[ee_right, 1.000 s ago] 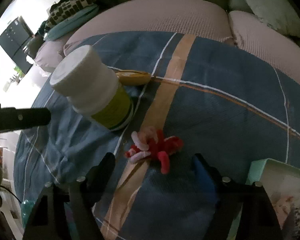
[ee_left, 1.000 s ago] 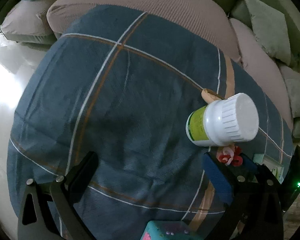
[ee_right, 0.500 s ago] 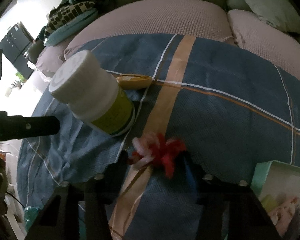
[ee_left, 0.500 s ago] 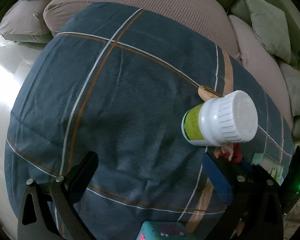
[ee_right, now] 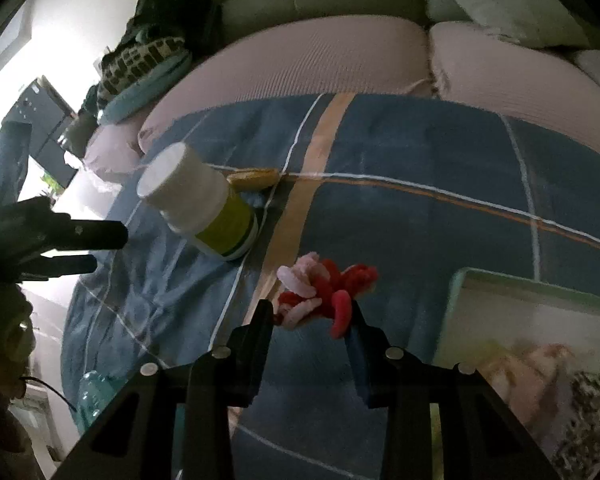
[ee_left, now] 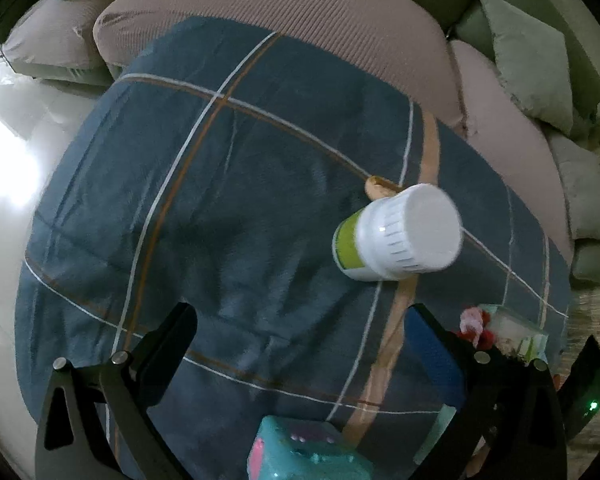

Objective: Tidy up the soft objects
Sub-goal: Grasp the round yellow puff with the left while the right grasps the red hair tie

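A sofa (ee_right: 324, 60) with pale ribbed cushions fills the back of the room, and a blue plaid blanket (ee_left: 228, 208) is spread over its seat, probably to serve as a soft, flat work surface. On the right edge of the blanket sits a pale green box (ee_right: 528, 344) with a picture on it, which looks like the place where the soft things go. A white bottle (ee_right: 204, 204) with a green label lies tilted near the blanket's middle, and a small tan thing (ee_right: 254, 178) lies just behind it. The right gripper (ee_right: 312, 316) pinches a red and pink soft toy (ee_right: 324, 292) between its fingers, just left of the box, likely to carry it there. The left gripper (ee_left: 300, 344) hangs spread and empty over the blanket, with a teal box (ee_left: 300, 456) below it, free for the next pick.
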